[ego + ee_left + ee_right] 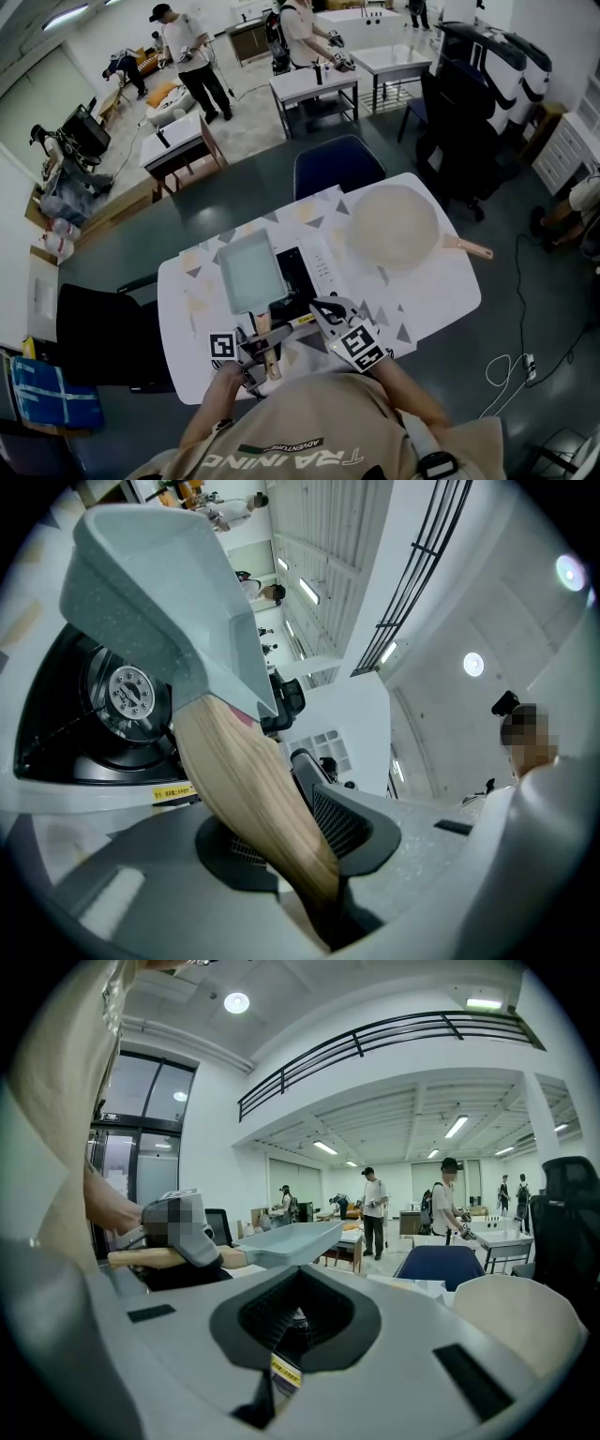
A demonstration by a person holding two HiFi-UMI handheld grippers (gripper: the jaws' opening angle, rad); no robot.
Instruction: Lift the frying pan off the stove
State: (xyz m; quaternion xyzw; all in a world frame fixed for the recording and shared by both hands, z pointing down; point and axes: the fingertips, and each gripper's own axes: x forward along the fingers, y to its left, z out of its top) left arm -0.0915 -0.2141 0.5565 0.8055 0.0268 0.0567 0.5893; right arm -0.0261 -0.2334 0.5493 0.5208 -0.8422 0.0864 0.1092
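A rectangular grey frying pan point(248, 272) with a wooden handle point(265, 336) hangs above the white table stove point(317, 261), a little left of its black burner point(292, 272). My left gripper point(261, 330) is shut on the handle. In the left gripper view the handle point(253, 789) runs between the jaws, and the pan point(159, 583) stands apart from the burner point(131, 691) below it. The right gripper view shows the pan point(291, 1241) level in the air. My right gripper point(319, 309) sits at the stove's front edge, its jaws drawn together to a narrow slit point(291, 1335).
A round beige pan point(394, 225) with a wooden handle lies on the table to the right of the stove. A blue chair point(333, 169) stands behind the table and a black chair point(103, 333) to its left. People stand at tables farther back.
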